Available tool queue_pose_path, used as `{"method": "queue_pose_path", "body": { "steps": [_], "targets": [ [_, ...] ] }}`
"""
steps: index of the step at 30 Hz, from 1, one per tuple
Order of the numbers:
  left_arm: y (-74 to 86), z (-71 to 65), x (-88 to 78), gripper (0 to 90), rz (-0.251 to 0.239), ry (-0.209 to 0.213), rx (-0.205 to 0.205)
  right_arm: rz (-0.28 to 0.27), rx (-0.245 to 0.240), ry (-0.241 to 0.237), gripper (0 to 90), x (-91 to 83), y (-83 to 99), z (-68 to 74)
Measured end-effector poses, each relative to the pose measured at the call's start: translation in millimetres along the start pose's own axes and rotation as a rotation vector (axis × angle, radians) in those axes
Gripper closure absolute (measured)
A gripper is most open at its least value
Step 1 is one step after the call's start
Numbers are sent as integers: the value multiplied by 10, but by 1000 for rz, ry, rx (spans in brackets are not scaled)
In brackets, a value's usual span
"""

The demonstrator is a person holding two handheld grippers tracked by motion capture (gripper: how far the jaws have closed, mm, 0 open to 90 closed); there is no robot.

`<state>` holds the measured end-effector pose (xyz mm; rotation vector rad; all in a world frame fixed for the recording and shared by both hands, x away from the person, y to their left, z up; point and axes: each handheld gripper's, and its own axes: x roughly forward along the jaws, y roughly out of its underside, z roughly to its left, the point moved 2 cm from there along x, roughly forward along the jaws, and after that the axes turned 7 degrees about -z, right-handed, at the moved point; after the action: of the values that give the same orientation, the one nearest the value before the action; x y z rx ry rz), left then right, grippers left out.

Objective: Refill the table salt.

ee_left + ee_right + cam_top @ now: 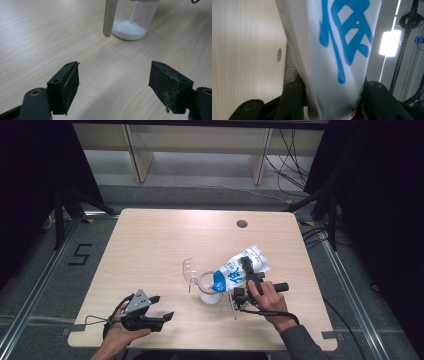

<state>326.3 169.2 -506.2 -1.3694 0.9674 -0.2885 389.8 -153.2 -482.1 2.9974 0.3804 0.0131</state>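
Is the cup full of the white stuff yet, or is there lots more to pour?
Not full yet. The cup has only a low layer of white powder at the bottom. The right gripper is tipping the bag over it, and a thin stream is falling in. The left gripper waits open. More pouring looks left.

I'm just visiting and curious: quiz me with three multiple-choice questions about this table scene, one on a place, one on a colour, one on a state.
1. Where is the cup?
A. near the table's middle
B. on the floor
C. at the far left corner

2. What colour is the print on the white bag?
A. red
B. blue
C. green

3. How is the left gripper?
A. clamped on the cup
C. open, holding nothing
B. clamped on the bag

Answers: 1 A, it stands mid-table beside the tilted bag; 2 B, blue characters show; 3 C, only bare table lies between its jaws.
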Motion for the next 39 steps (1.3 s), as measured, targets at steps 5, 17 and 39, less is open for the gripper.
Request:
{"method": "queue_pose_path", "body": {
  "steps": [5, 17, 39],
  "targets": [
    [-2, 4, -6, 238, 9, -1, 6, -7, -22, -2, 656, 3, -5, -19],
    [-3, 2, 0, 239, 4, 0, 6, -27, -7, 14, 672, 6, -2, -6],
    [-2, 2, 2, 239, 0, 2, 6, -23, 18, 9, 697, -3, 1, 12]
  ]
}}
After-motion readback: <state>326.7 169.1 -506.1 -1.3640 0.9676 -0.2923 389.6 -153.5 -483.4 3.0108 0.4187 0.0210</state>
